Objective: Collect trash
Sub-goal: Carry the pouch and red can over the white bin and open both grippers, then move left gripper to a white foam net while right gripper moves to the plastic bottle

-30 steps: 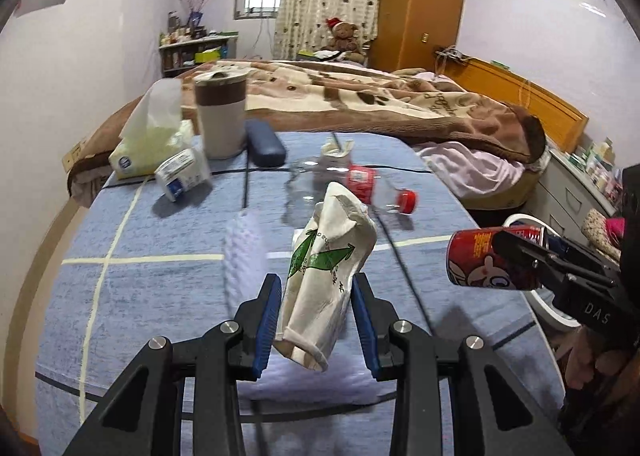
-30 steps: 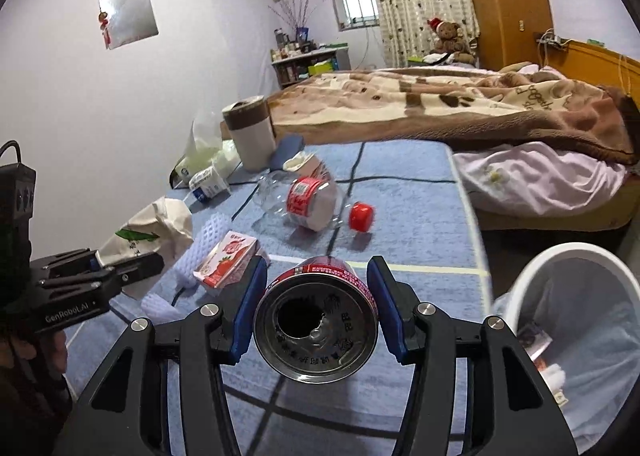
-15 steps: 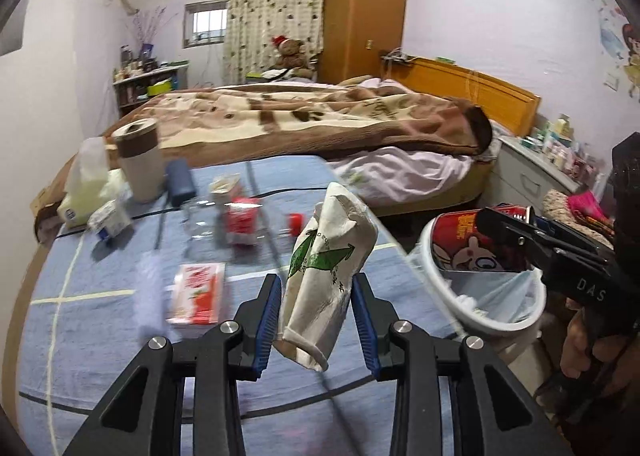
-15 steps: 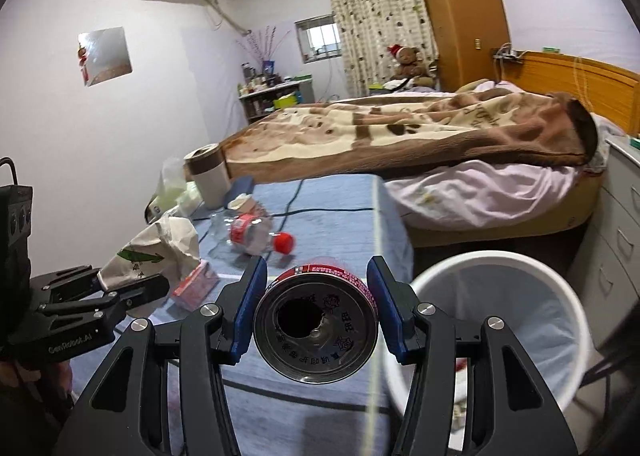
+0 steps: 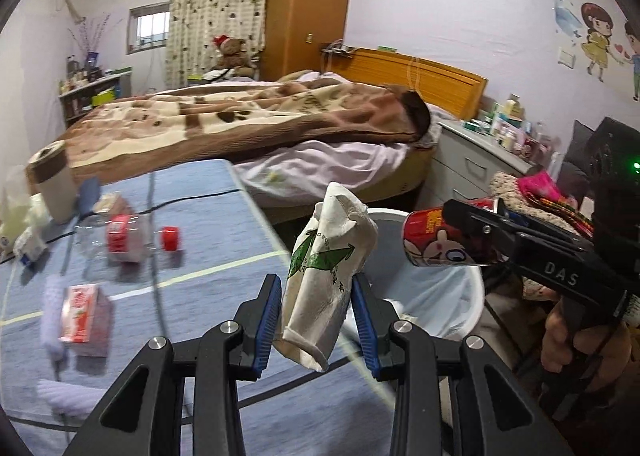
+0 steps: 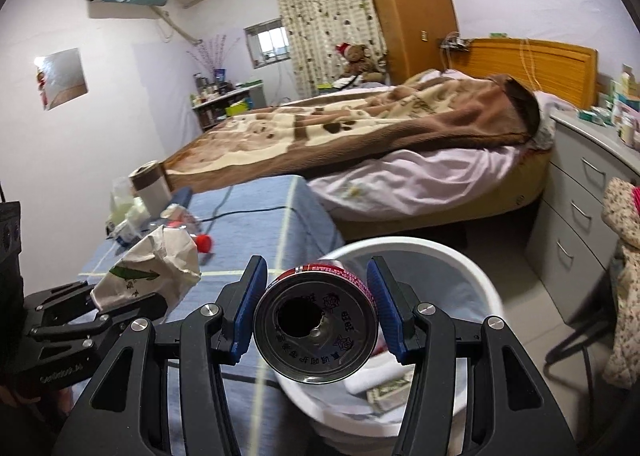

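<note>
The left tongs [image 5: 316, 316] are clenched on a crumpled paper cup [image 5: 326, 268] with green arrows, held just over the worktop's [image 5: 208, 256] right edge, beside the white trash bin [image 6: 460, 268]. The right tongs [image 6: 316, 310] grip a red drink can [image 6: 316, 330] lying sideways, its opened top facing the camera, above the near part of the bin's rim. The bin stands on the floor against the worktop's edge, with some paper scraps inside. Left of the bin, on the worktop, lie a clear plastic bottle [image 5: 124, 242] with a red cap and a small red carton [image 5: 80, 318]. Beyond the bin, bare floor runs to the bed [image 6: 400, 144] and drawer unit [image 6: 580, 208].
</note>
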{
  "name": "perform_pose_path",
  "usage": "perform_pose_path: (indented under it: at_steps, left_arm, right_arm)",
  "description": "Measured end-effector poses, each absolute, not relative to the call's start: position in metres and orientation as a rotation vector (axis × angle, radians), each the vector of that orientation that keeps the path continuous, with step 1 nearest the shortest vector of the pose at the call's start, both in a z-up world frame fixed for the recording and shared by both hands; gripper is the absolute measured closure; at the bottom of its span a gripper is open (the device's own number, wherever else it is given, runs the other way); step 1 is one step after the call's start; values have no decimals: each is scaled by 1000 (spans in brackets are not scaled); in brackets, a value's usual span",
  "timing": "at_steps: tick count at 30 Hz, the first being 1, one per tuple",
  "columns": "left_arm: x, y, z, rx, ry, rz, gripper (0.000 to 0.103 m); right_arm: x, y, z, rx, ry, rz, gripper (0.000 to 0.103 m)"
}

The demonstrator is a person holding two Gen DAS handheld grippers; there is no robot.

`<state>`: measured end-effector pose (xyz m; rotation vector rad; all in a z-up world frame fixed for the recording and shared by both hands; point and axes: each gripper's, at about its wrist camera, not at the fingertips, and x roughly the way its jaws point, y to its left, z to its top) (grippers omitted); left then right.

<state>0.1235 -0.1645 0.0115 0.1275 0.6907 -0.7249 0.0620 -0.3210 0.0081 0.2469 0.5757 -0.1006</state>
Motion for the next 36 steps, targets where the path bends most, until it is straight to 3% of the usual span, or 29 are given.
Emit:
perform_pose_path:
  at_steps: [16, 23, 25, 27, 31, 36]
  left_arm:
    - [127, -246, -12, 144, 771, -832, 66]
    - [133, -264, -21, 144, 791, -840, 59]
    - [134, -266, -22, 142, 794, -845, 56]
    - [134, -266, -21, 135, 794, -842, 55]
    - [134, -263, -19, 127, 785, -838, 47]
    - [134, -257, -15, 110, 775, -829, 44]
  right_arm:
    - [67, -368, -15, 250, 655, -193, 50]
    - [72, -381, -25, 266, 710, -201, 50]
    - [70, -382, -23, 272, 697, -198, 47]
    - [67, -383, -20, 275, 682, -204, 31]
    - [64, -384, -15, 270, 665, -215, 30]
    - [64, -384, -13, 267, 658, -226, 30]
